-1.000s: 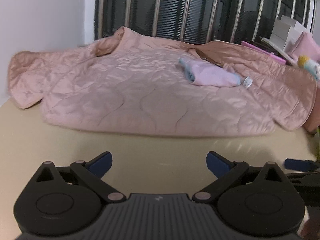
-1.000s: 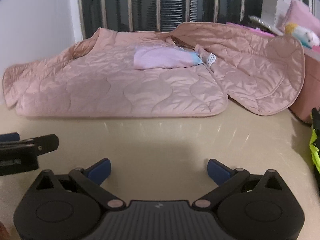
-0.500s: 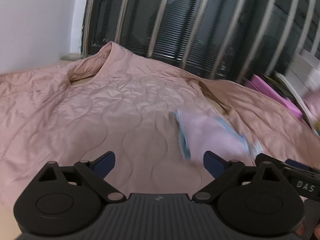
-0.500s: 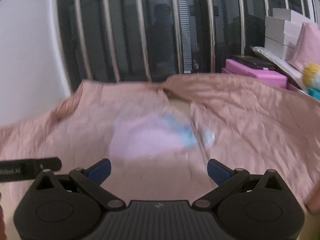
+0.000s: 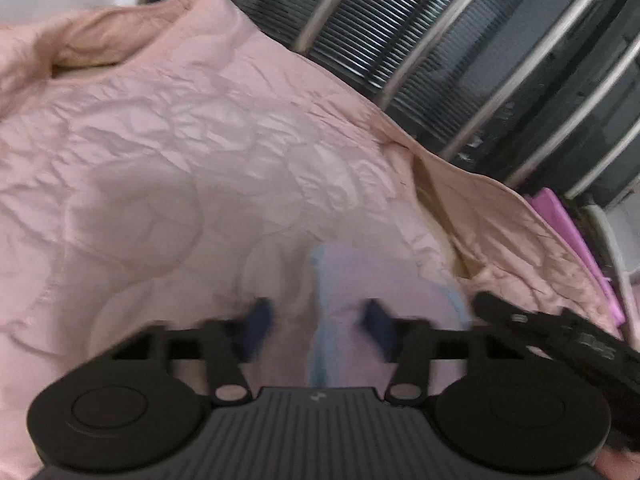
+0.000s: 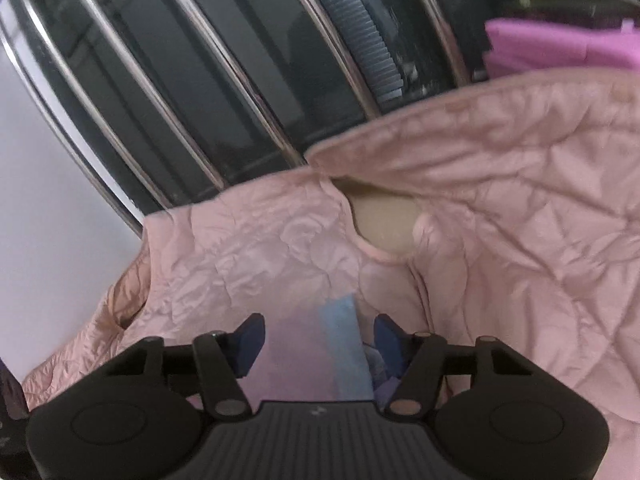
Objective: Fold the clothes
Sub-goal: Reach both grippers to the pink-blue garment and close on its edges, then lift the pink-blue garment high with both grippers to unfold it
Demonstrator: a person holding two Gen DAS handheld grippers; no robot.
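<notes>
In the left wrist view, the left hand-held gripper [image 5: 316,324] fills the bottom of the frame, its 2 blue pads blurred. Its jaws have just been closing, and a gap remains between them; the edge of a small lilac cloth [image 5: 360,280] with a pale blue trim lies in that gap, but the pads do not press on it. At lower right the dark body of the right hand-held gripper [image 5: 560,340] reaches in over the same cloth.

In the right wrist view, the right hand-held gripper [image 6: 318,340] sits at bottom centre. Its jaws have also just been closing and stand partly apart, with the cloth [image 6: 304,344] and its blue strip between the pads, not clamped.

The cloth lies on a pink quilted jacket [image 5: 192,152] spread flat across the middle of both frames. At the jacket's neck opening, centre of the right view, a beige surface [image 6: 384,224] shows through. Beyond the jacket, metal bars [image 6: 168,92] cross a dark window along the top, and a magenta item [image 6: 560,44] sits at upper right.
</notes>
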